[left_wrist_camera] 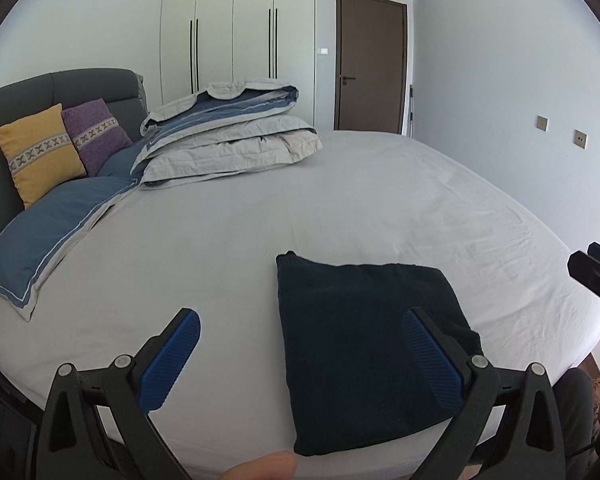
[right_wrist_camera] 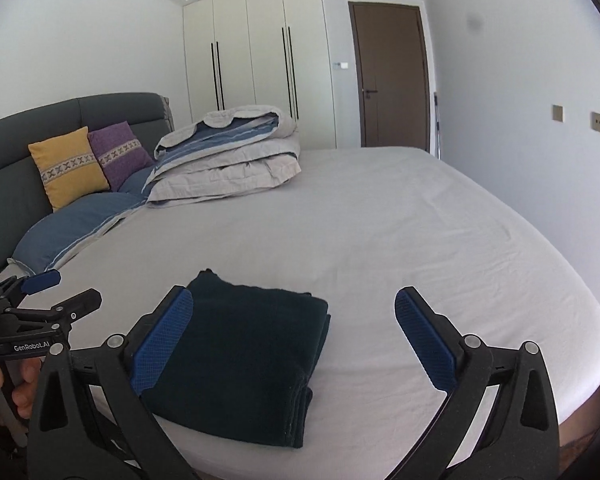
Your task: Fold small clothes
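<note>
Item: dark folded garment, a flat rectangular stack lying on the near part of the bed, close to its front edge.
Layers: several stacked edges show along its right side in the right wrist view; judged already folded.
Bearing from left gripper: garment lies ahead and to the right; the right-hand pad overlaps it in the picture, the left-hand pad is over bare sheet.
Bearing from right gripper: garment lies ahead and to the left, partly behind the left-hand pad.
Position between hands: garment sits between the two grippers; neither is clearly nearer.
Long axis: runs roughly from the front edge of the bed toward the far side.
Left gripper state: jaws wide apart, nothing between the pads, apparently above the cloth.
Right gripper state: jaws wide apart, empty.
Surroundings: folded duvet, blue pillow, yellow cushion and purple cushion by the headboard, all well apart from the garment.
Obstructions: none on the sheet around the garment.
Step judged: fold complete, hands clear of it.
</note>
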